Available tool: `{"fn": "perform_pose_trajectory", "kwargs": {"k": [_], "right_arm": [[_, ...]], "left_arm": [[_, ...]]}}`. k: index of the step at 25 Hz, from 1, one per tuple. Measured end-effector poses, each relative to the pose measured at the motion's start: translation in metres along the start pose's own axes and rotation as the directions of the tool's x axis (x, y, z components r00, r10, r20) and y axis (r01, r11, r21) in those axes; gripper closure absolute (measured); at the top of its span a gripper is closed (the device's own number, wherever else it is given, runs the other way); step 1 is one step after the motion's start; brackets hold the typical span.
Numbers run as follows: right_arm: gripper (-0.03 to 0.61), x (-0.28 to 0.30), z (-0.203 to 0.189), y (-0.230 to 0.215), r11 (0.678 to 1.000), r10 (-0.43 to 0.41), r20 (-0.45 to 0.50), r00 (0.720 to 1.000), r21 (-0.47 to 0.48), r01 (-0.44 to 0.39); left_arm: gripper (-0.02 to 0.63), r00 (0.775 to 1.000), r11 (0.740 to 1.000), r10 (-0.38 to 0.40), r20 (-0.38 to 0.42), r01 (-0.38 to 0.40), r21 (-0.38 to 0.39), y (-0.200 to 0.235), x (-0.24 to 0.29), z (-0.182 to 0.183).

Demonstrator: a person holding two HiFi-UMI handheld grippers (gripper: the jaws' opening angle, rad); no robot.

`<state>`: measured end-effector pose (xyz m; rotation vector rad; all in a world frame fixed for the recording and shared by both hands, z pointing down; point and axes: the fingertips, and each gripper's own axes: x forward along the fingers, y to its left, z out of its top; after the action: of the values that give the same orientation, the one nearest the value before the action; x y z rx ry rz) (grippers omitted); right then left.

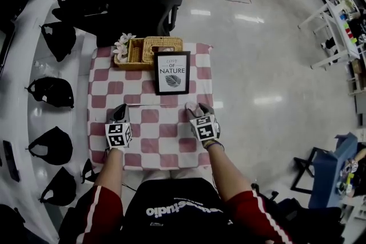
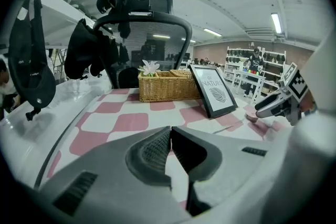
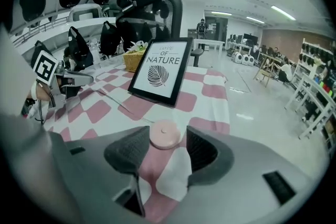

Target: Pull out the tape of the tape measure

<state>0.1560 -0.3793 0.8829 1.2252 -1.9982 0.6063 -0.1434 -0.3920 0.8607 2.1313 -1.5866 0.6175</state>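
The small pink tape measure (image 3: 165, 135) lies flat near the tabletop's (image 1: 166, 148) right edge, at the tips of the right gripper's (image 1: 197, 107) spread jaws, not pinched: probably light, hard and prone to skid, so clamp its rim, leaving the tape's end to the left gripper (image 2: 170, 135), jaws together.

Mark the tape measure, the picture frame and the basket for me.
tape measure (image 3: 165, 134), right gripper view, round pink top
picture frame (image 1: 172, 72), head view, middle of the print
basket (image 2: 167, 87), left gripper view, woven front wall
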Motion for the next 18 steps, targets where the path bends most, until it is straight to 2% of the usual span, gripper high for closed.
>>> {"fn": "perform_pose_trajectory", "kwargs": {"k": [9, 13, 18], "right_arm": [[0.359, -0.022, -0.006, -0.004, 1.000, 0.000, -0.005, 1.000, 0.015, 0.001], [0.359, -0.028, -0.003, -0.003, 1.000, 0.011, -0.009, 1.000, 0.015, -0.011], [0.359, -0.038, 0.014, -0.003, 1.000, 0.013, 0.004, 1.000, 0.010, -0.013]], "left_arm": [[0.603, 0.998, 0.999, 0.046, -0.043, -0.046, -0.013, 0.012, -0.001, -0.013], [0.565, 0.995, 0.997, 0.066, -0.080, -0.068, -0.023, 0.024, -0.008, -0.023], [0.563, 0.993, 0.993, 0.091, -0.069, -0.096, -0.064, 0.035, -0.027, -0.016]]}}
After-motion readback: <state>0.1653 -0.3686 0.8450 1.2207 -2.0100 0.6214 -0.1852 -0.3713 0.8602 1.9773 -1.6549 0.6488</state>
